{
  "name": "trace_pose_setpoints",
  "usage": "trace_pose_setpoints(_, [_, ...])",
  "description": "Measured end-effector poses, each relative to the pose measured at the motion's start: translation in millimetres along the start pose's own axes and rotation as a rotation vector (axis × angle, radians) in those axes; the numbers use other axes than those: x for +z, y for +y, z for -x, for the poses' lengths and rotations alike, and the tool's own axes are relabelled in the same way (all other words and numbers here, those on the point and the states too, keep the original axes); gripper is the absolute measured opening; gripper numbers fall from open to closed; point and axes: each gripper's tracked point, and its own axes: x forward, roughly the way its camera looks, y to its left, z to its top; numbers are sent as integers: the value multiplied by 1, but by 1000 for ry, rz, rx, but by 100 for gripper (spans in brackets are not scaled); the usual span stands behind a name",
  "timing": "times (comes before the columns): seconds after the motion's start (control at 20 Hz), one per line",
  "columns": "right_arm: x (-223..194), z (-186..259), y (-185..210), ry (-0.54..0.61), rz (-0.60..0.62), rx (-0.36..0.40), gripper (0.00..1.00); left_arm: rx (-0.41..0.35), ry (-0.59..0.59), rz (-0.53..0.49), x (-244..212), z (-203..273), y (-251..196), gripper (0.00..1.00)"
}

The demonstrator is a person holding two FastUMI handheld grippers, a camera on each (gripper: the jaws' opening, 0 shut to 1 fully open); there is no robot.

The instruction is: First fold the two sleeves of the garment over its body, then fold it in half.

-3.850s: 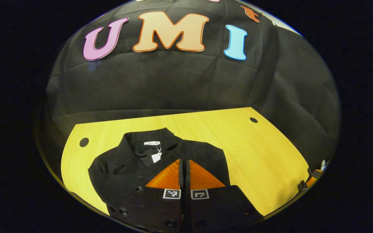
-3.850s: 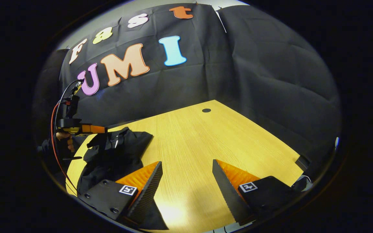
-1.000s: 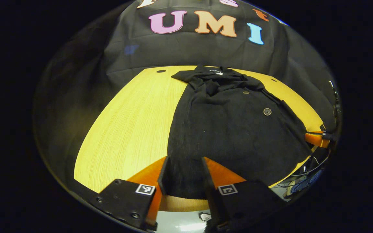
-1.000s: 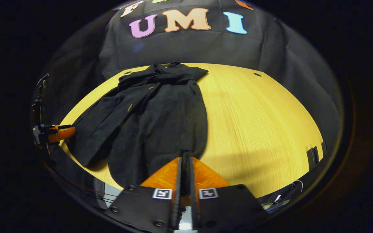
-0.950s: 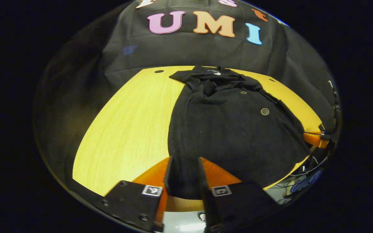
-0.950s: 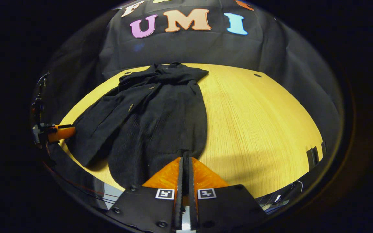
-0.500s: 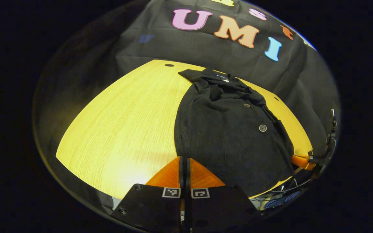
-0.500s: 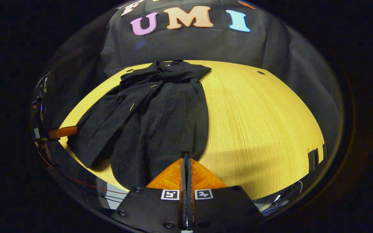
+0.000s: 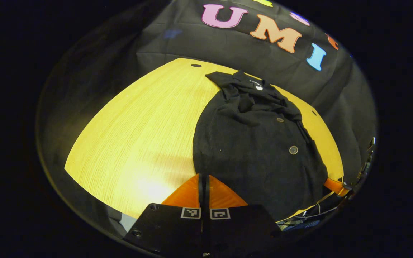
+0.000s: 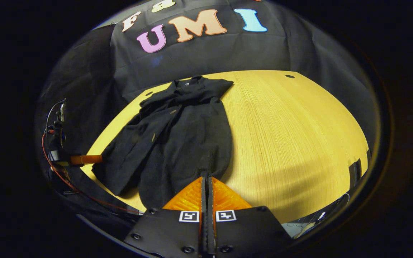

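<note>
Both grippers, left gripper [image 9: 203, 175] and right gripper [image 10: 207, 178], have their fingers together, pinching the near hem of the garment [image 10: 177, 139] on the counter [image 10: 292, 136]. Lift both corners evenly, keeping the sleeves flat.

Both views low at near table [image 9: 127, 143] edge, facing wall, sharing garment [image 10: 188, 136]

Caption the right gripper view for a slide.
Right gripper, jaws closed, at the hem of a black garment spread on a yellow table.

Hidden and cut-off parts

Fabric between the right gripper [image 10: 207, 179] fingers cannot be made out; beside the garment [image 9: 256, 143], the other gripper's body is cut off.
</note>
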Motion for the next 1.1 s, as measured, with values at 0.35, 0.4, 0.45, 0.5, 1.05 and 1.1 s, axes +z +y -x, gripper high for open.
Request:
trace_pose_setpoints(0.35, [80, 8, 27, -144, 44, 40, 3, -64, -101, -48, 58, 15, -33, 0])
trace_pose_setpoints(0.4, [89, 8, 34, -157, 41, 52, 3, -73, -123, -56, 72, 16, -38, 0])
trace_pose_setpoints(0.45, [96, 9, 39, -170, 52, 61, 3, -80, -149, -64, 85, 17, -43, 0])
trace_pose_setpoints(0.5, [105, 8, 42, -178, 73, 63, 2, -86, -175, -73, 99, 18, -46, 0])
trace_pose_setpoints(1.05, [196, 3, 58, -306, 102, 75, 2, -89, -241, -162, 164, 6, -55, 0])
trace_pose_setpoints(1.1, [203, 1, 58, -316, 97, 72, 2, -89, -242, -156, 168, 3, -55, 0])
